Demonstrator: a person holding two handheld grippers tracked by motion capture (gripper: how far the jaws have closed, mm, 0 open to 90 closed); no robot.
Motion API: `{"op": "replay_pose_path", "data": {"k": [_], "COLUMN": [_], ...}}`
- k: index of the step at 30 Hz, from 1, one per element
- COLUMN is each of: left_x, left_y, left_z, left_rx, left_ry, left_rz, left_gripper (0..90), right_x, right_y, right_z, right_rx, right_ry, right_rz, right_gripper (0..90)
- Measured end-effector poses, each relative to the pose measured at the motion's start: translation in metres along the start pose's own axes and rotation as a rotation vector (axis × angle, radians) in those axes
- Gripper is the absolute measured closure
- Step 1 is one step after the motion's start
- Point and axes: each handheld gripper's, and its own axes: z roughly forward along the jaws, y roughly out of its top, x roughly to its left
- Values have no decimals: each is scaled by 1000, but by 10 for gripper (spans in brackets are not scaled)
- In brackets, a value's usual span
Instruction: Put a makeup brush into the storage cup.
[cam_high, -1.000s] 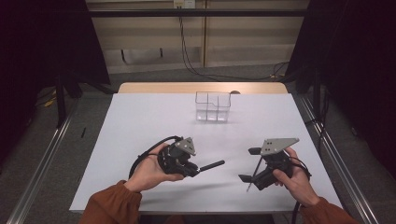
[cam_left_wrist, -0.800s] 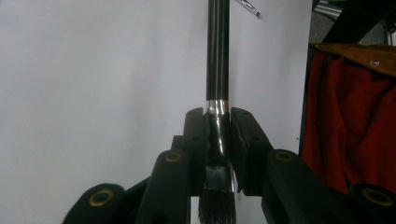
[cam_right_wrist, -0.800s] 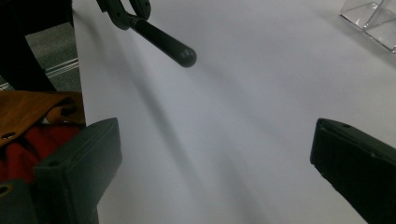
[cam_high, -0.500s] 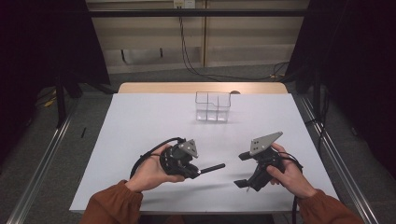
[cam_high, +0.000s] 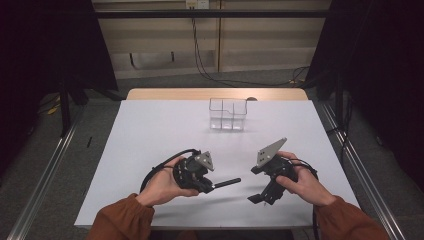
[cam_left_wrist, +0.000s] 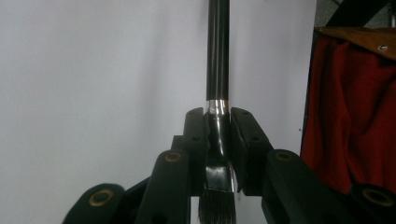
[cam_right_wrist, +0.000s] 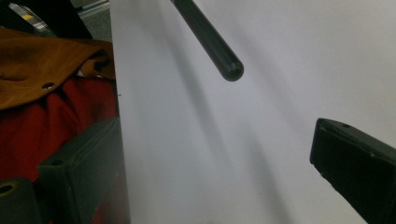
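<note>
Got the paintbrush (cam_left_wrist: 218, 93) pinched at its metal ferrule in my left gripper (cam_high: 196, 173), jaws clamped tight, handle sticking out level over the worktop's (cam_high: 165, 125) near edge, probably so the other hand can take it. My right gripper (cam_high: 267, 186) sits just beside the handle tip, jaws wide, holding nothing. Clear compartment box (cam_high: 228, 114) waits by the far edge.

A lab or recording studio is suggested. A plain white surface (cam_high: 150, 150) is set on grey carpet (cam_high: 45, 180), hemmed in by black curtains (cam_high: 45, 45) on both sides. Metal rails (cam_high: 42, 175) are laid along the floor beside it, and cables (cam_high: 205, 65) are hung down the pale back wall (cam_high: 160, 40). A clear organiser (cam_high: 228, 114) is placed on the bare surface.
</note>
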Motion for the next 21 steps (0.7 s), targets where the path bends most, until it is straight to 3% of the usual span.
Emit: {"op": "replay_pose_path", "data": {"k": [10,13,18,21], "left_x": [1,2,2,2], "left_y": [0,0,0,0], "left_z": [0,1,1,1], "left_rx": [28,32,37,39], "left_ry": [1,2,1,1], "left_rz": [10,15,16,14], "left_gripper": [772,772,772,772], "right_x": [1,1,-2,-1], "right_y": [14,20,27,30], "right_z": [10,10,13,16], "right_rx": [68,67,97,115], "right_ry": [43,29,55,37], "right_rz": [-69,-87,-97,-112], "right_gripper": [37,44,74,102]}}
